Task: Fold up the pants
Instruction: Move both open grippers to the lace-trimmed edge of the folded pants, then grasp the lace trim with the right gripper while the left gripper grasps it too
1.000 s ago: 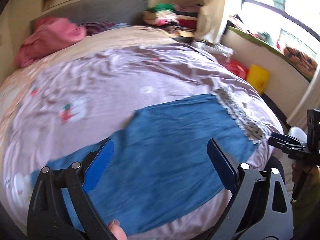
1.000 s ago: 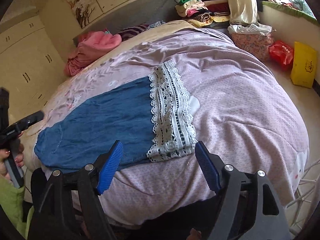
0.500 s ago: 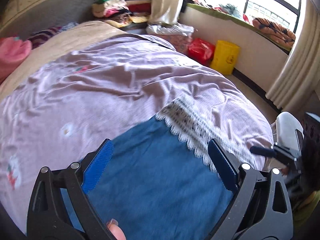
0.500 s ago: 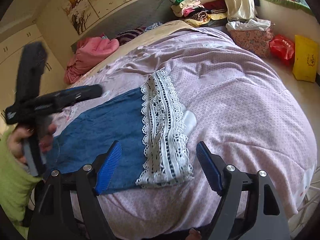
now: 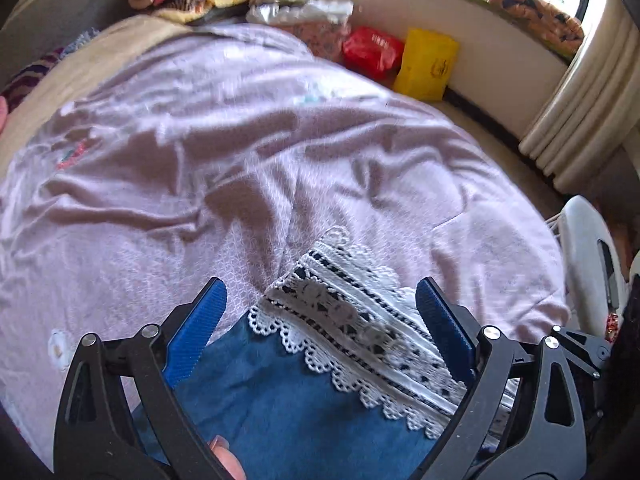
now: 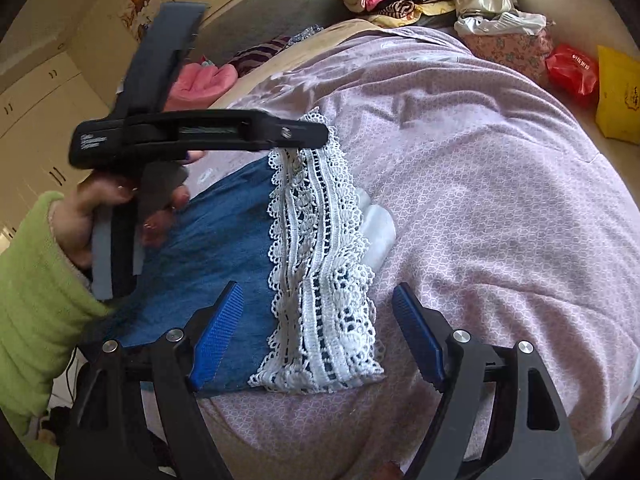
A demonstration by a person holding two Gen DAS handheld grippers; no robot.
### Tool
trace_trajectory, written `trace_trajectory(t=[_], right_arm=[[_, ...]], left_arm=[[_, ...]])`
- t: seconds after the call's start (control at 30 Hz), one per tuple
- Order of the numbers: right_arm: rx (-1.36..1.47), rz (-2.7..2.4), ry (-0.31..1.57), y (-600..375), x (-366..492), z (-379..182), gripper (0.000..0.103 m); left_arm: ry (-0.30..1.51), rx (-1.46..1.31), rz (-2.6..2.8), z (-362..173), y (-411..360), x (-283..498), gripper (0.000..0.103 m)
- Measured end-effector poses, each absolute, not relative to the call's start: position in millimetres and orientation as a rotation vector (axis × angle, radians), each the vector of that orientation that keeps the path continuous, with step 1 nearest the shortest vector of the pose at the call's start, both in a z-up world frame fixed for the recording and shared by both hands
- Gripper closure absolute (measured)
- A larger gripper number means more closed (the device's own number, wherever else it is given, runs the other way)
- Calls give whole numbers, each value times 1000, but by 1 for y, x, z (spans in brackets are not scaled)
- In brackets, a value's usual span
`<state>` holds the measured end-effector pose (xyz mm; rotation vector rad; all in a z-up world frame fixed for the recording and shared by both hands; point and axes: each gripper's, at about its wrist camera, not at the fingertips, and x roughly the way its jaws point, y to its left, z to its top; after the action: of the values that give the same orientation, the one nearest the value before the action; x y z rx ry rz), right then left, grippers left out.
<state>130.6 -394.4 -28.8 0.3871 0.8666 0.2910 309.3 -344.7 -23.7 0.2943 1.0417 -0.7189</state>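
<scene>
Fingers (image 5: 444,328) wide over lace hem (image 5: 360,332), bedspread (image 5: 240,160) around

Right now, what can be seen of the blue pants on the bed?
The blue pants look like soft denim, with a wide white lace hem. They lie flat and unfolded on the lilac bedspread, near its front edge. Both grippers hang over the hem end with open fingers, gripping nothing. The waist end is out of view.
</scene>
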Motion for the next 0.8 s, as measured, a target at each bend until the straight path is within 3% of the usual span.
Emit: trace_trajectory(t=[0.07, 0.1, 0.2, 0.33, 0.4, 0.5, 0.6, 0.8], right_arm=[[389, 296, 876, -393, 133, -32, 27], [387, 304, 877, -392, 134, -32, 31], [384, 336, 884, -389, 134, -34, 48], [387, 359, 888, -384, 134, -36, 51], [402, 374, 891, -381, 137, -40, 63], [401, 366, 882, -380, 137, -40, 69], [402, 358, 868, -382, 135, -37, 72], [357, 343, 817, -374, 123, -18, 72]], left_arm=[[1073, 283, -724, -32, -347, 314, 17], [1096, 272, -734, -37, -348, 315, 25], [1115, 268, -726, -45, -349, 314, 33], [1105, 250, -715, -47, -347, 315, 40], [1099, 243, -704, -48, -346, 317, 58], [1088, 244, -704, -47, -345, 313, 76], [1075, 230, -716, -43, -344, 309, 83], [1038, 111, -762, -27, -324, 306, 85]])
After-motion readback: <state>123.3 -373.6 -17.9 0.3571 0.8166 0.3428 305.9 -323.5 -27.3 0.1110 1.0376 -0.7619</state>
